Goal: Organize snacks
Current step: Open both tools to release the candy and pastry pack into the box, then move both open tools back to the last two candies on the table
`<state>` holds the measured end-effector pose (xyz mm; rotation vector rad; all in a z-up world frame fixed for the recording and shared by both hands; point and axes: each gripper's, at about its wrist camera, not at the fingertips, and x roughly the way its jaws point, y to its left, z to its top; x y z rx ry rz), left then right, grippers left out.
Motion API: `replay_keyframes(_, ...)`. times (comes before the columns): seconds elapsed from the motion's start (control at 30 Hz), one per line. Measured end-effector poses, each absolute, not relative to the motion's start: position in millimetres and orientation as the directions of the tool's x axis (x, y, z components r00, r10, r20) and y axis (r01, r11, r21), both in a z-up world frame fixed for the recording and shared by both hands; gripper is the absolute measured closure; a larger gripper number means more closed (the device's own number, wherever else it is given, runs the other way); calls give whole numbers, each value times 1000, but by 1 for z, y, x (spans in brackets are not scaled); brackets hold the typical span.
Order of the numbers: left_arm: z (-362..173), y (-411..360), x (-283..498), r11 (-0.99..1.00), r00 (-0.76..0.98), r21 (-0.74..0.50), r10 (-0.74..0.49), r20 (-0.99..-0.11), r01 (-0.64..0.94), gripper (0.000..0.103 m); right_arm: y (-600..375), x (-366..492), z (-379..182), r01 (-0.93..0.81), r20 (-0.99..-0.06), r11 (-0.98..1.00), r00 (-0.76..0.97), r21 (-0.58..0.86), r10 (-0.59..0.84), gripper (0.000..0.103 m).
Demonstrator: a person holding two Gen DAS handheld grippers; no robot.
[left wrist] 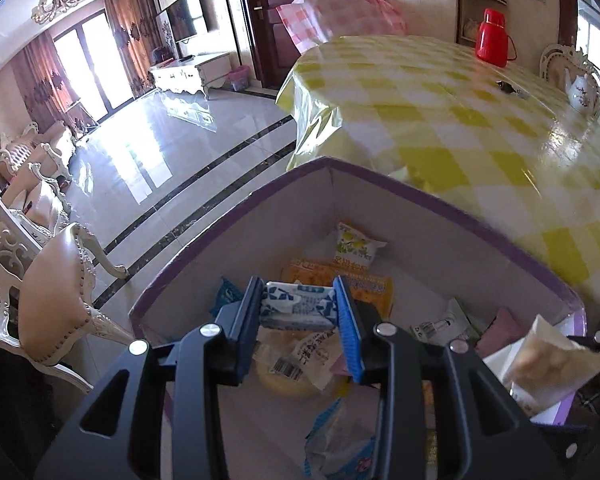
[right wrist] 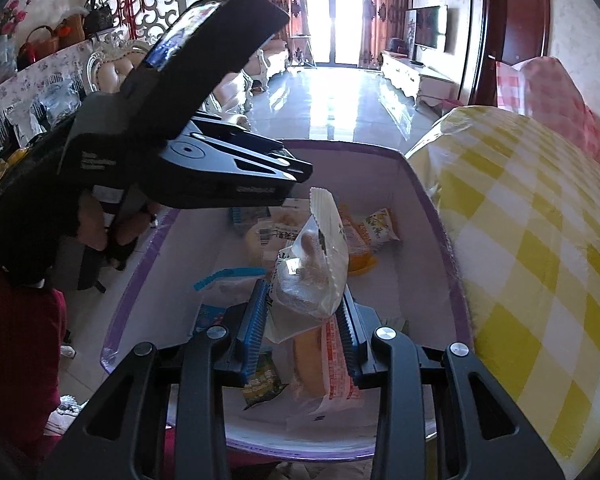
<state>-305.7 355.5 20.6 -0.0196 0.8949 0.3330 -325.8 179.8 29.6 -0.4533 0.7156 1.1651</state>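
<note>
A white box with a purple rim [left wrist: 420,200] [right wrist: 340,145] stands beside the table and holds several wrapped snacks. My left gripper [left wrist: 298,300] hangs over it, shut on a blue-and-white packet [left wrist: 296,306] that spans the gap between its blue pads. My right gripper [right wrist: 306,292] is shut on a clear packet of pale snacks [right wrist: 312,276], which stands upright over the box. That packet [left wrist: 540,356] also shows at the right edge of the left wrist view. Inside lie a lemon-print packet [left wrist: 354,246] [right wrist: 380,226], an orange packet [left wrist: 364,284] and a long bread roll [right wrist: 320,364].
A table under a yellow checked cloth [left wrist: 460,120] [right wrist: 540,240] borders the box, with a red thermos [left wrist: 492,38] and a teapot [left wrist: 582,90] on it. A padded chair [left wrist: 52,288] stands at the left. The left tool's black housing [right wrist: 160,120] fills the upper left of the right wrist view.
</note>
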Motion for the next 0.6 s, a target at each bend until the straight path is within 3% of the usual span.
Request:
replay_keyframes(0.1,21,353,-303,941,576,139,301,-760,-308,36,178,-321,30,-935,-709,346,196,73,678,61)
replay_keyframes(0.2,20,351,-301,930,564,170,336,-754,-327,24,173,-316,32,-926,-698,364,196,99,689,60)
replay_keyframes(0.27,20,352,-299,926,557,175,344,-756,-334,22,168,-310,33,-919,-692,381,207,106,692,59)
replay_keyframes(0.43,21,347,-292,908,536,213,388,-750,-361,10,145,-285,39,-883,-666,447,245,147,704,47)
replay_keyframes(0.6,29,327,-278,912,540,237,392,-745,-335,9,106,-244,52,-817,-617,541,323,200,717,32)
